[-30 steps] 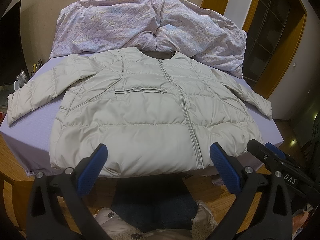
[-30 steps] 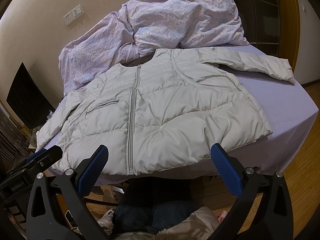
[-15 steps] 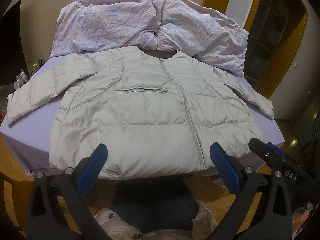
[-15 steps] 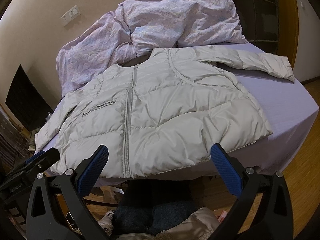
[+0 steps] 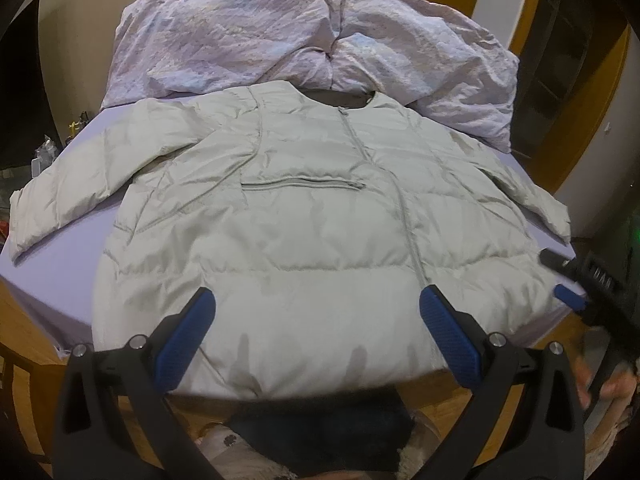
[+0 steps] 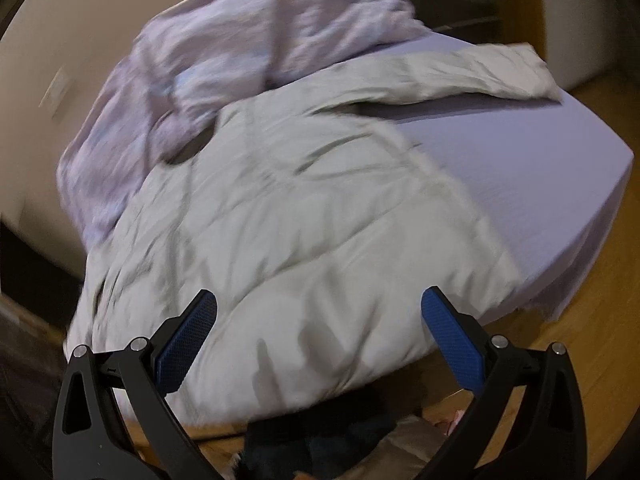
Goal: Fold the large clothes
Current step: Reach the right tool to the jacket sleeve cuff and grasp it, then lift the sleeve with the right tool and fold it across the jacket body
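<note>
- Jacket (image 5: 304, 240): pale grey-green quilted puffer, lying flat and front-up on the bed (image 5: 52, 276), zipper (image 5: 404, 208) closed down the centre, collar toward the far end, hem at the near edge of the mattress.
- Left sleeve (image 5: 68, 184) spread outward across the lavender sheet, cuff near the bed's left edge. The other sleeve (image 6: 480, 76) extends toward the far right corner of the bed, lying flat on the sheet.
- A horizontal chest pocket zip (image 5: 300, 182) is visible on the jacket's front panel.
- Quilt (image 5: 304, 36): crumpled, pale purple patterned, heaped at the far end of the bed and touching the jacket's collar area.
- Left claw (image 5: 316, 334): fingers apart, blue pads facing inward, nothing between them. It hangs above the jacket's hem, with no visible contact with the fabric.
- Right claw (image 6: 318, 332): fingers apart, holding nothing, positioned over the hem on the jacket's right half. This view is motion-blurred, so fine detail of the fabric cannot be made out.
- The right claw also appears at the right margin of the left wrist view, over the bed's near right corner.
- Wooden floor (image 6: 600, 344) shows beside and below the bed.
</note>
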Motion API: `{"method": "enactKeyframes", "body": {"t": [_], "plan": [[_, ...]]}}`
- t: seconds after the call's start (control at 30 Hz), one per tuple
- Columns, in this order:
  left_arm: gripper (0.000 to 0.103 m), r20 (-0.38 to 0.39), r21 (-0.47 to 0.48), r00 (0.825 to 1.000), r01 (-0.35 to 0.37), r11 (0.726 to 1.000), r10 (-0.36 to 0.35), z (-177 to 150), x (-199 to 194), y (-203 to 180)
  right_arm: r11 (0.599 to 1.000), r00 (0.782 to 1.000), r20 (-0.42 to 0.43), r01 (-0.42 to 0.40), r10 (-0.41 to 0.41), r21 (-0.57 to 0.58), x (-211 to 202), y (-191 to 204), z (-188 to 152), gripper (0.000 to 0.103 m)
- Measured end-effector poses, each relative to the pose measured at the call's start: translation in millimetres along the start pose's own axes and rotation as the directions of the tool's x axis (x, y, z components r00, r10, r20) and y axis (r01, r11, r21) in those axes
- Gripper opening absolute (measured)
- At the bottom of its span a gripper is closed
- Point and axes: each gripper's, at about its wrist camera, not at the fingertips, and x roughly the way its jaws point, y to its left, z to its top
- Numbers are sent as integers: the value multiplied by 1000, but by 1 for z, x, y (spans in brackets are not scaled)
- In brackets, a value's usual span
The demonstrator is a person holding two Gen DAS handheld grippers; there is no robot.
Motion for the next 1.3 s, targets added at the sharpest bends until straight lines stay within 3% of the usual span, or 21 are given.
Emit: {"method": "enactKeyframes", "body": {"t": [0.2,0.3,0.37,0.53,0.63,0.73,0.8,1.0,1.1,1.17,1.3], "plan": [[101,-19,-15,1000,19,1000,-19,18,25,12,964,999,21,-49,46,261,22,-72,47,102],[101,-27,-21,998,55,998,-55,27,36,18,898,994,51,-108,95,427,31,-116,68,98],[101,-26,-29,995,98,995,-99,33,42,22,827,990,86,-143,114,543,36,-150,81,91],[101,-24,-38,991,128,991,-129,44,54,29,688,976,205,-199,74,698,36,-212,105,84],[101,-31,-31,990,139,990,-140,49,60,29,633,971,234,-207,41,746,40,-234,114,79],[101,-37,-19,987,155,988,-156,51,67,28,604,971,239,-186,-7,775,45,-251,126,76],[101,-42,-13,986,158,987,-158,52,71,27,592,967,253,-196,-14,782,47,-260,128,73],[101,-50,-10,990,134,991,-134,58,83,26,606,960,269,-167,-82,778,56,-265,149,64],[101,-43,-15,992,119,993,-119,61,86,30,613,956,267,-137,-124,778,61,-267,156,48],[101,-41,-19,993,111,994,-112,62,88,35,627,957,240,-87,-163,774,64,-266,160,31],[101,-47,-29,992,118,993,-119,63,91,45,681,956,216,-22,-200,732,63,-257,168,17]]}}
